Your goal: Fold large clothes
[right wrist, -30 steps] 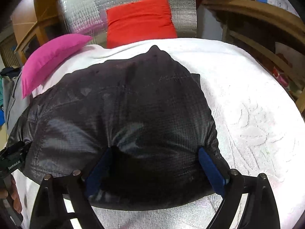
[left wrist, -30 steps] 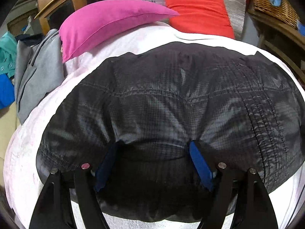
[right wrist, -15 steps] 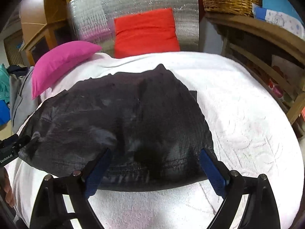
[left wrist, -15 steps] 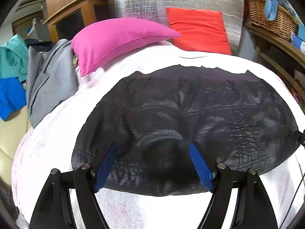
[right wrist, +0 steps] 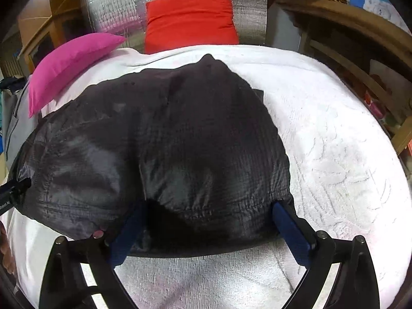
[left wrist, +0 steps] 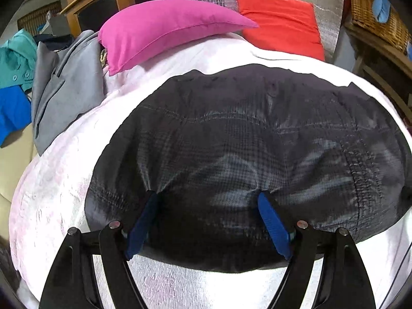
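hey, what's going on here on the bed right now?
A person is folding a black quilted jacket on a white bedspread, with a handheld gripper in each hand. The left gripper and the right gripper both sit at the jacket's near edge, jaws spread wide with fabric bunched between the blue pads. The right gripper's jaws have just been opening. Whether the pads grip the cloth is unclear. A pink pillow and a red cushion lie beyond.

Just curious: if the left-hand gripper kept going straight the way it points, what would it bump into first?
Most likely the black jacket: its near edge already bulges between the left gripper's blue pads, with the white bedcover underneath.
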`<state>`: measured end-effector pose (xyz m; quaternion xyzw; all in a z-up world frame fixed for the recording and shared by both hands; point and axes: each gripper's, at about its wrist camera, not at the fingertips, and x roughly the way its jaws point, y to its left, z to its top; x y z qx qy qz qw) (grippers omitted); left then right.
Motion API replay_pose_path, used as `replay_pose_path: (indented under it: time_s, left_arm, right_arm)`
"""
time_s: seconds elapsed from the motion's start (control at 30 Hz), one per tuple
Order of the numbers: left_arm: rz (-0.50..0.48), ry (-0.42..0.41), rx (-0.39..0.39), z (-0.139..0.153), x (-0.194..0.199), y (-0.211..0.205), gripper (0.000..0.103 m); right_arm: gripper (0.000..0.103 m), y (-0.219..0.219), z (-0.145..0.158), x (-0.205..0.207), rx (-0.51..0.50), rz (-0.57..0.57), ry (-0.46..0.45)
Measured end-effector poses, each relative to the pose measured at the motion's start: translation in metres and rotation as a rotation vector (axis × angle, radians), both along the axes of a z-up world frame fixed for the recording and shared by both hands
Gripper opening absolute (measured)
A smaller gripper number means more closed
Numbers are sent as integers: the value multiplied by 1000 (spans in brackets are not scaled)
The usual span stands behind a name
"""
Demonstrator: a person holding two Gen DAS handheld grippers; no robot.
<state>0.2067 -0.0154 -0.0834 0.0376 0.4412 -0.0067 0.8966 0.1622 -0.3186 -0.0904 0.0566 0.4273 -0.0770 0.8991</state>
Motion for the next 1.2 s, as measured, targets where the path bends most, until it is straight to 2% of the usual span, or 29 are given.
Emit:
replay_pose_path:
  time_s: [0.17, 0.47, 0.8, 0.93, 1.0, 1.1, 1.2]
  left_arm:
    - [4, -5, -10, 7, -9, 4, 82]
    - [13, -16, -12, 17, -19, 11, 82]
    - [23, -16, -16, 15, -19, 19, 82]
    - [23, 5, -7, 4, -12, 18, 82]
    - [14, 30, 11, -7, -8, 16, 82]
    - [0, 21, 39, -1, -8, 12, 82]
    - [-2, -24, -11, 18, -9, 13, 82]
  right_arm:
    - [99, 9, 15, -13, 9, 9, -35]
    - [99, 29, 38, -14, 26, 40, -80]
    - [99, 42, 23, -2, 32, 45, -56]
    - [100, 38, 4, 8, 6, 24, -9]
    - [103, 36, -5, 12, -10, 22, 12]
    - [103, 35, 3, 12, -3, 23, 21]
    - [103, 28, 23, 13, 29, 14, -29]
